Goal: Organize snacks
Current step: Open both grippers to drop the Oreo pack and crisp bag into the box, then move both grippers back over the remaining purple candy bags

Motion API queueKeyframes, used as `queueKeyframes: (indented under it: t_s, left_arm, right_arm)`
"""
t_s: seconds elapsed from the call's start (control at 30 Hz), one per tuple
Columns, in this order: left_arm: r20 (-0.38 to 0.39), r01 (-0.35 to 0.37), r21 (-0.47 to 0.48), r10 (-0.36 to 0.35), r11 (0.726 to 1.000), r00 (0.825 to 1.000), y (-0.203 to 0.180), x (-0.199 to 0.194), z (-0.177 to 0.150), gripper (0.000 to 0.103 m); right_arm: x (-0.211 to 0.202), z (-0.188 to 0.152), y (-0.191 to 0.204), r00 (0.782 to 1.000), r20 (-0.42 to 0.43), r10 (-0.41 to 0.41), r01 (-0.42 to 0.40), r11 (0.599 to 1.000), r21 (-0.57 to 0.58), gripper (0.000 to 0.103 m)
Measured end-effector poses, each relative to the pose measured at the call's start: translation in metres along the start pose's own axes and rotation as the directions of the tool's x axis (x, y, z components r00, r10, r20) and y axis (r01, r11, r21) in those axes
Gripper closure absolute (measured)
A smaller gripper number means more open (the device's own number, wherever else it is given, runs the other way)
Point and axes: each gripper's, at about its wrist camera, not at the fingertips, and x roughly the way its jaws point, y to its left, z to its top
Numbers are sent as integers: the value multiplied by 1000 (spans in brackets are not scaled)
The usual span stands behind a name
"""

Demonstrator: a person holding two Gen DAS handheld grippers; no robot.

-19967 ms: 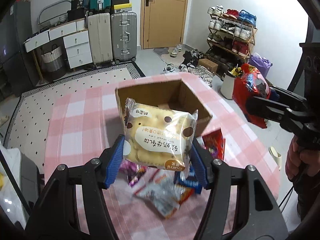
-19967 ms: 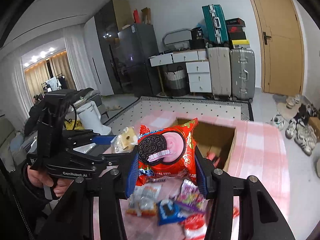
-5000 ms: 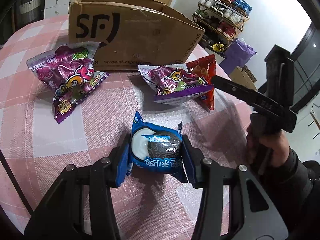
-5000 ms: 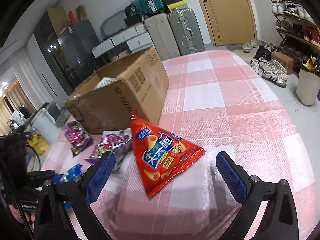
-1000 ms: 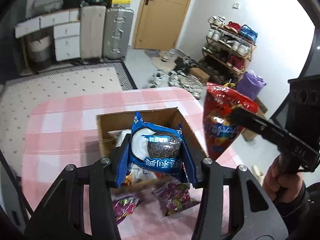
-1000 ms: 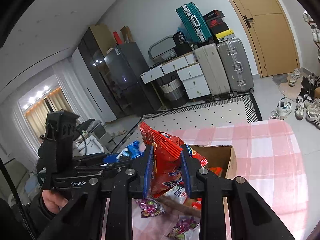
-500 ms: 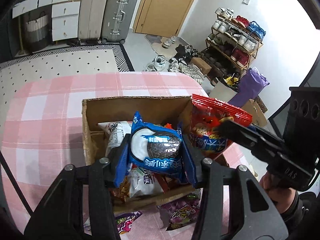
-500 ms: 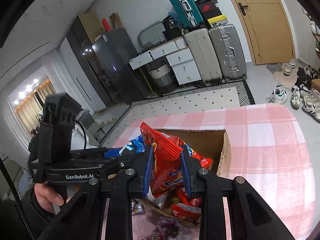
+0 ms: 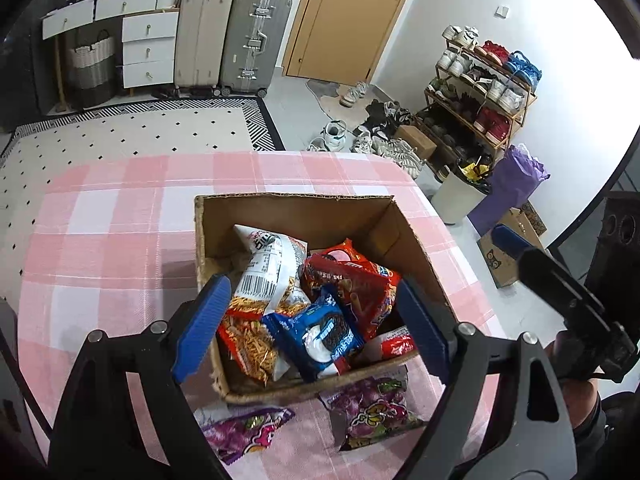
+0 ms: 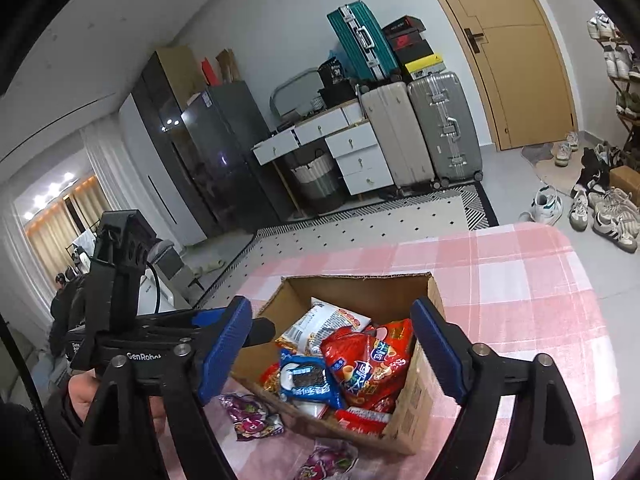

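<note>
Pink-checked cloth [image 9: 120, 216] covers the table; a cardboard box [image 9: 296, 204] stands on it, open at the top.

Left gripper [image 9: 308, 328]: jaws are spread wide over the near rim of the box, nothing between them. Right gripper [image 10: 344, 352]: jaws likewise spread wide, held above the box, nothing held.

Box contents: a blue Oreo pack [image 9: 320, 336] lies on top near the front wall; a red cone pack [image 9: 356, 284] is at its 1 o'clock, touching it; a white bag [image 9: 268, 264] with a barcode is at its 11 o'clock; an orange sticks bag [image 9: 244, 340] is at its 9 o'clock.

Two purple candy bags [image 9: 248, 428] [image 9: 372, 408] lie on the cloth just outside the front wall, at 6 o'clock of the box.

Left view only: a shoe rack [image 9: 484, 80] at 2 o'clock and a purple sack [image 9: 512, 180] on the floor. Right view only: a dark fridge [image 10: 224, 152], a teal suitcase [image 10: 360, 44] stacked above two upright suitcases, and a lit curtain [image 10: 60, 224] at 9 o'clock.

Writing: "GenRobot" is read on the left gripper body in the right view. Pack lettering is too small to be read.
</note>
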Motion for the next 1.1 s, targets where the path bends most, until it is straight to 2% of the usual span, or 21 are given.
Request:
queueKeyframes:
  t_s: [0.23, 0.5, 0.83, 0.9, 0.97, 1.03, 1.1]
  left_arm:
    - [24, -13, -43, 14, 999, 1000, 1, -27, -14, 20]
    - [75, -93, -10, 93, 996, 993, -9, -64, -34, 19]
    - [172, -194, 10, 190, 981, 967, -20, -115, -66, 12]
    - [188, -187, 8, 183, 982, 965, -20, -122, -72, 9]
    - [209, -177, 6, 172, 984, 963, -19, -131, -82, 2]
    - [239, -198, 13, 190, 980, 952, -20, -140, -93, 2]
    - [241, -209, 15, 199, 978, 950, -20, -144, -99, 1]
  right_arm:
    - [-30, -5, 13, 999, 40, -5, 5, 1000, 1, 13]
    - [-54, -14, 31, 997, 75, -4, 5, 1000, -15, 7]
    - [-85, -31, 58, 994, 113, 2, 3, 999, -45, 3]
    - [-90, -37, 63, 993, 119, 4, 2, 999, -49, 2]
    - [-94, -44, 66, 992, 121, 21, -16, 999, -42, 2]
    - [-98, -51, 67, 992, 121, 35, -31, 999, -33, 2]
    - [-101, -58, 67, 993, 116, 26, -23, 999, -29, 2]
